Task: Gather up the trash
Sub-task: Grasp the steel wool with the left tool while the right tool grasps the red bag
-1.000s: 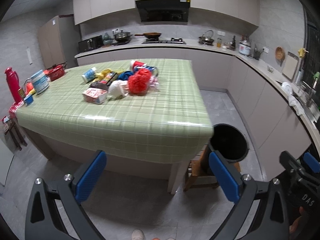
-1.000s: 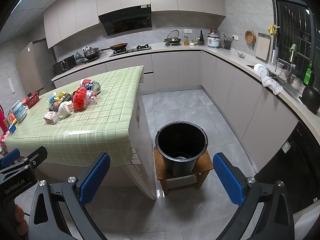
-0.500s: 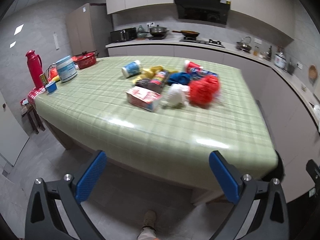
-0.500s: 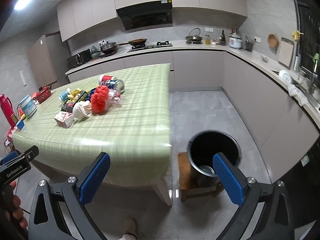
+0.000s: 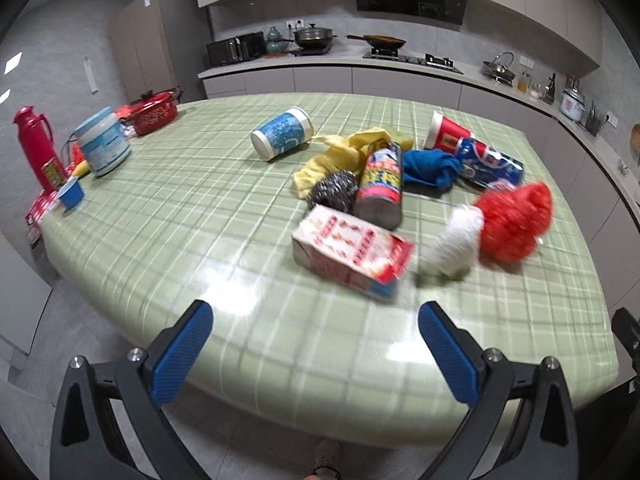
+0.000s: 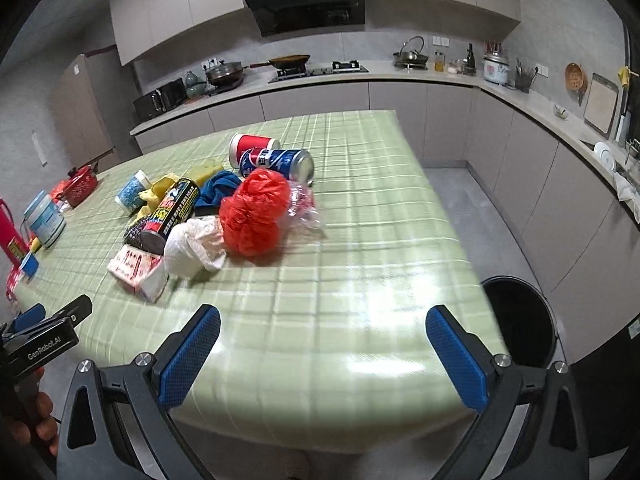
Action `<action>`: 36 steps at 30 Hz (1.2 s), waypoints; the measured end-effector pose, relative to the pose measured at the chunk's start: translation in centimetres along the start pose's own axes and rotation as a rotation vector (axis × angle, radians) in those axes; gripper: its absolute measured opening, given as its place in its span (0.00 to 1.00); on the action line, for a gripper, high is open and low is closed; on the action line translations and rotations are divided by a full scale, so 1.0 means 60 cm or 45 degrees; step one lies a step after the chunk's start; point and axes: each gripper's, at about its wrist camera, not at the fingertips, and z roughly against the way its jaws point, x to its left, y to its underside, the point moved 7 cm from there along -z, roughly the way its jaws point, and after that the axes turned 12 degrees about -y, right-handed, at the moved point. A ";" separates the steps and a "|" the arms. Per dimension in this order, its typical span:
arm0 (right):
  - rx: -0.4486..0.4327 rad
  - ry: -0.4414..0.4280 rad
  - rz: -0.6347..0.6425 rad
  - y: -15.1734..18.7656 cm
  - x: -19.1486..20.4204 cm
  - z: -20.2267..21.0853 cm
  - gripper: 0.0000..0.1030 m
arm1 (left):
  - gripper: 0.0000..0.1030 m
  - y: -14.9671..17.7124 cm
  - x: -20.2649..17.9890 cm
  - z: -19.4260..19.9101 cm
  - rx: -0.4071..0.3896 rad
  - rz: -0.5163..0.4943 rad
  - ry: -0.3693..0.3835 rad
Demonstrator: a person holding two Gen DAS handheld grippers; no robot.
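Green-checked tabletop (image 6: pixel 360 240) carries the trash in one cluster near its middle. Black bin (image 6: pixel 520 320) stands beside its near corner. Red mesh ball (image 6: pixel 256 216) touches white wad (image 6: pixel 192 248). Left tool (image 5: pixel 316 344) and right tool (image 6: pixel 324 348) both gape wide, holding nothing.

Dim kitchen, glare on tablecloth (image 5: pixel 236 300), motion blur, perhaps focus.

Left tool (image 5: pixel 316 346) and right tool (image 6: pixel 324 350) both gape wide, holding nothing, level side by side
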 end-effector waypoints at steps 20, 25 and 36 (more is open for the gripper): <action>0.034 0.052 -0.082 -0.106 0.024 -0.174 1.00 | 1.00 -0.110 -0.002 -0.132 0.035 -0.045 0.061; 0.062 0.019 -0.095 -0.129 0.023 -0.221 1.00 | 1.00 -0.136 0.016 -0.168 0.055 0.007 0.018; 0.141 0.008 -0.089 -0.122 0.023 -0.279 1.00 | 0.83 -0.147 -0.040 -0.233 0.118 -0.084 0.126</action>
